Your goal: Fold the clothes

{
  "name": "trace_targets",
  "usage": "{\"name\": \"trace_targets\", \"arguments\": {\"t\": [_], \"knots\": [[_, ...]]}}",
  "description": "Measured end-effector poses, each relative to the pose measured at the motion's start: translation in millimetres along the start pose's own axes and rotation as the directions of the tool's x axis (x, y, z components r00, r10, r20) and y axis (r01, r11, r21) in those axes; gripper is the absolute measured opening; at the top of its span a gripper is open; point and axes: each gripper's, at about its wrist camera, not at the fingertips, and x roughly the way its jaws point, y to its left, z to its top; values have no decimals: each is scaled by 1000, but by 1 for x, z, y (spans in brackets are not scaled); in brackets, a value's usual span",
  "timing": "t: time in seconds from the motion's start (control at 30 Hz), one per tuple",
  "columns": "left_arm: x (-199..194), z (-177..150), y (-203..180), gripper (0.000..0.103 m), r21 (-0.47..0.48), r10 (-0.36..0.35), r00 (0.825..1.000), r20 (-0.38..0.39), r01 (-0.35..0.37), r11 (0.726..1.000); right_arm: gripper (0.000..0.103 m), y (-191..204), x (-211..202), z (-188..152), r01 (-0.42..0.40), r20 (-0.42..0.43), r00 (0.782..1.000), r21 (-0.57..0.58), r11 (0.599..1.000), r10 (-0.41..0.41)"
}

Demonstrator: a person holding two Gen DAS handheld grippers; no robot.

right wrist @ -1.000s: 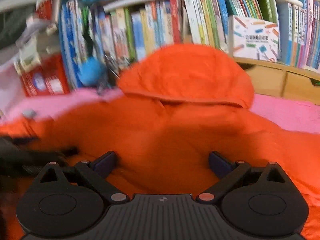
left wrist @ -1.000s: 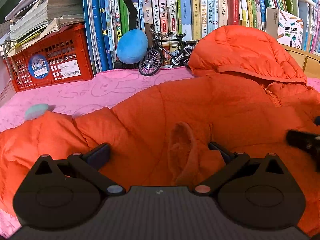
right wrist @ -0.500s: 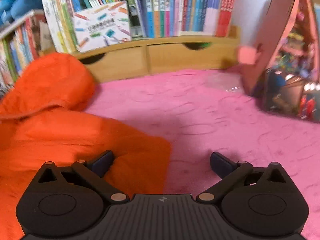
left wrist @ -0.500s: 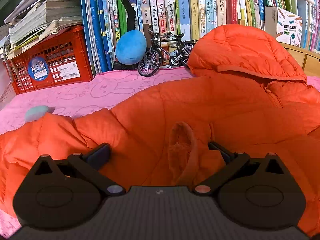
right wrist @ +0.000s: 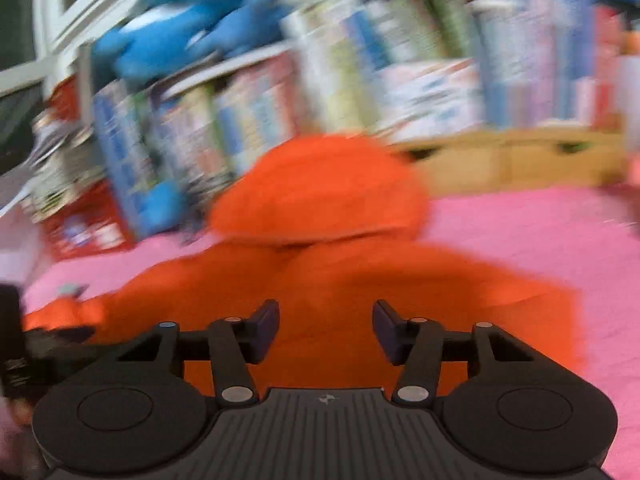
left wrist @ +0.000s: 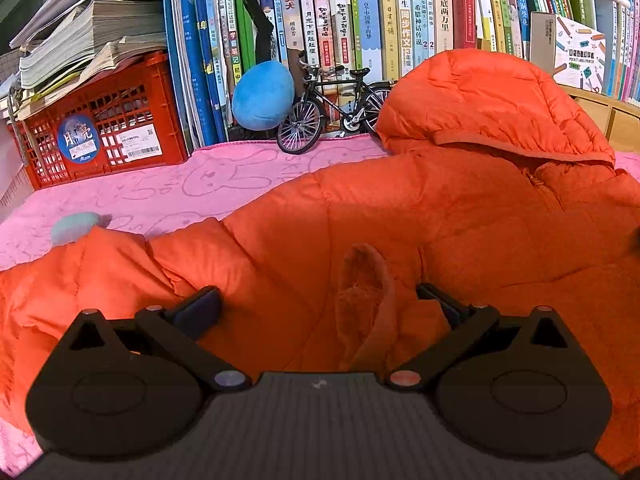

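Bedcover: a pink cover with faint rabbit outlines spreads under everything; it shows bare from 9 to 11 o'clock in the left wrist view, and at 3 o'clock in the blurred right wrist view.
Jacket: an orange hooded puffer jacket lies flat on the cover, filling the centre of both views; its hood points to 1 o'clock, against the books; a fleecy cuff stands up at centre.
Books: a row of upright books runs across 12 o'clock.
Crate: a red plastic crate sits at 10 o'clock, papers stacked on top.
Left gripper: the left gripper rests low over the jacket, jaws wide apart, the cuff between them but not clamped.
Right gripper: the right gripper hovers over the jacket's middle, jaws at a narrower gap, nothing pinched.
Toys: a blue plush ball and a model bicycle stand side by side at 12 o'clock, before the books.
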Motion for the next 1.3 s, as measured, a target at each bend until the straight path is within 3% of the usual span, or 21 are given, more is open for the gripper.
{"name": "trace_targets", "arguments": {"t": [0.07, 0.17, 0.33, 0.4, 0.43, 0.53, 0.6, 0.77, 0.87, 0.93, 1.0, 1.07, 1.1, 1.13, 1.2, 1.3], "knots": [[-8, 0, 7, 103, -28, 3, 1000, 14, -3, 1000, 55, 19, 20, -12, -23, -37, 999, -40, 999, 21], [-35, -3, 29, 103, -122, -19, 998, 65, 27, 992, 58, 42, 35, -27, 32, -49, 998, -156, 987, -40], [-80, -35, 122, 103, -354, 126, 982, 139, -70, 933, 65, 47, 31, -30, 45, -47, 998, -166, 985, -53], [-96, -48, 159, 103, -443, 190, 970, 155, -103, 891, 67, 46, 32, -29, 42, -48, 998, -163, 986, -50], [-94, -55, 179, 103, -485, 244, 962, 123, -157, 860, 68, 46, 33, -29, 41, -48, 998, -163, 986, -49], [-94, -77, 231, 103, -610, 366, 930, 27, -274, 744, 71, 45, 34, -28, 33, -50, 998, -159, 987, -42], [-98, -89, 257, 103, -678, 385, 923, 4, -280, 679, 72, 45, 35, -27, 26, -51, 998, -155, 988, -34], [-91, -104, 291, 103, -768, 389, 921, -21, -264, 583, 79, 45, 35, -27, 3, -57, 998, -150, 989, -12], [-78, -101, 292, 103, -768, 413, 909, -45, -296, 568, 82, 45, 34, -27, -5, -61, 998, -150, 989, -4], [-67, -95, 288, 103, -751, 404, 914, -44, -297, 590, 83, 46, 35, -27, -7, -63, 998, -151, 989, -3], [-58, -90, 283, 90, -736, 397, 917, -26, -286, 613, 83, 46, 35, -28, -7, -64, 998, -151, 988, -3], [-55, -89, 280, 25, -740, 377, 926, -11, -261, 620, 84, 46, 35, -28, -9, -66, 998, -150, 989, -1], [-54, -88, 280, 17, -757, 346, 938, -3, -228, 612, 85, 46, 35, -28, -11, -67, 998, -148, 989, 1], [-58, -84, 276, 10, -755, 337, 941, 23, -204, 623, 86, 45, 35, -27, -21, -68, 998, -140, 990, 12], [-65, -76, 268, 9, -748, 319, 945, 77, -157, 645, 91, 41, 35, -27, -48, -72, 997, -119, 992, 40], [-89, -49, 233, 9, -664, 284, 937, 202, -82, 743, 97, 21, 29, -24, -149, -38, 988, -15, 989, 148]]}}
